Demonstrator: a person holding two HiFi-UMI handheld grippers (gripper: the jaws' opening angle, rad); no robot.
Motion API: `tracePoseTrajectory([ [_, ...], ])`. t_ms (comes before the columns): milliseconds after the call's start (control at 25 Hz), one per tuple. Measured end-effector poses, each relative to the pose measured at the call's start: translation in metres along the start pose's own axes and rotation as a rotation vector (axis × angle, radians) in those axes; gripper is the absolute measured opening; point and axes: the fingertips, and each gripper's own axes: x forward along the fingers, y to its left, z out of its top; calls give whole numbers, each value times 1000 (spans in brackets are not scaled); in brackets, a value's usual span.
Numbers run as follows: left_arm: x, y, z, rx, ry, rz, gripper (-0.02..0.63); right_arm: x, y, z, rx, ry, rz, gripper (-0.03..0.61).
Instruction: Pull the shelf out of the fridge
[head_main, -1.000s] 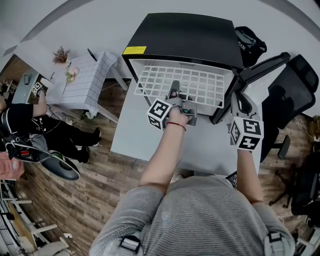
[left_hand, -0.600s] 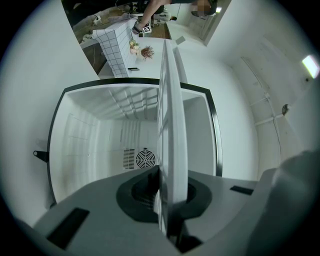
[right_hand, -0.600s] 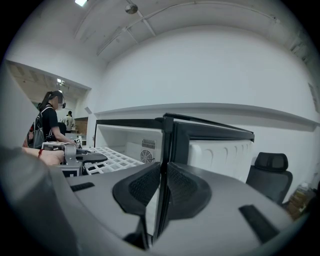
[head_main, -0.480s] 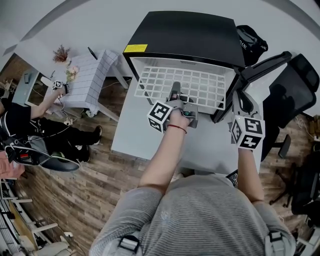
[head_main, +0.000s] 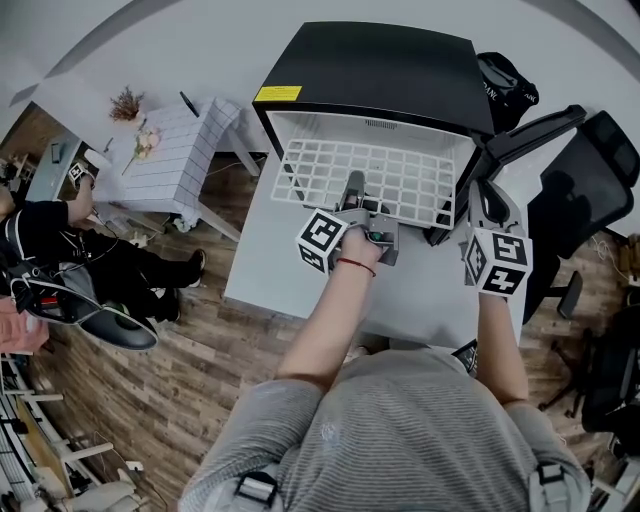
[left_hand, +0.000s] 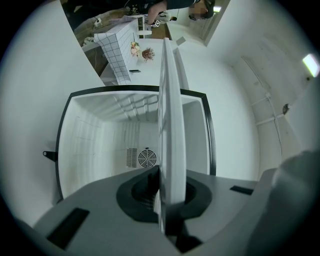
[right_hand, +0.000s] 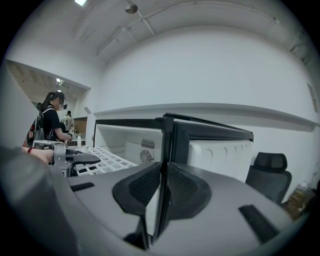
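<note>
Head view looks down on a black fridge (head_main: 370, 70) standing open at the far end of a white desk (head_main: 290, 270). Its white wire shelf (head_main: 400, 180) lies flat, drawn partway out of the opening and over the desk. The left gripper (head_main: 352, 190) sits at the middle of the shelf's front edge. In the left gripper view its 2 jaws pinch that edge, with the shelf showing edge-on between them. The right gripper (head_main: 483, 200) is at the open door (head_main: 530, 130) on the right, and its own view shows the jaws pressed onto the door's thin edge. A black office chair (head_main: 600, 180) stands beyond the door.
</note>
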Motion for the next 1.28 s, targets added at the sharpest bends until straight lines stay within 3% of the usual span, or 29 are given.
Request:
tracePoseTrajectory([
  [400,-38,9,4,7,-40,42,34,1,0,-1,-1,-7,8,32],
  [680,-63,-15,26,25,-99,-11,34,0,-1,0,-5,-10,11,32],
  [880,-82,-31,34,-21,-147,-32,34,0,-1,-1,-9,-6,14,32],
  [1280,-95,-40,44,-8,-173,-44,34,3,-2,-2,-17,-13,27,32],
])
